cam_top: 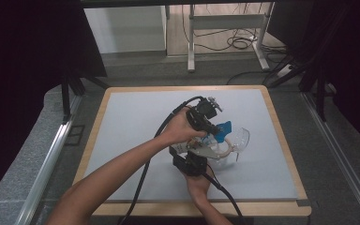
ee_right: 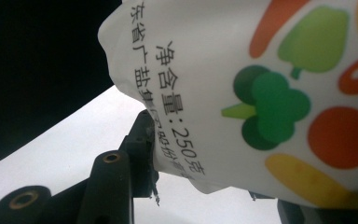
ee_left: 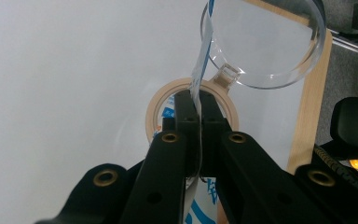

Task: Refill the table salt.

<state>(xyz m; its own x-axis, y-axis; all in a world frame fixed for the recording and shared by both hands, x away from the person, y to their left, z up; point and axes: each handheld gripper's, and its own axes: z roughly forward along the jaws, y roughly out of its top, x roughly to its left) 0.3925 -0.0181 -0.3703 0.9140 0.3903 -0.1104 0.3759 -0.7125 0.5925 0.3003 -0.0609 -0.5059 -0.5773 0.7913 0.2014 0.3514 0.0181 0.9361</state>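
Left gripper (ee_left: 193, 109) pinches the packet's (ee_right: 261, 93) thin edge above the jar (ee_left: 191, 109) — right gripper (ee_right: 200, 186) clamps its body, long axis pointing down at the jar mouth.

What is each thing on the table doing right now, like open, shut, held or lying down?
White printed food pouch: held up off the table, gripped by both grippers.
Clear round plastic jar: open, tan rim showing.
Clear hinged lid: flipped back, resting on the table.
Left gripper: shut on the pouch's thin edge.
Right gripper: shut on the pouch.
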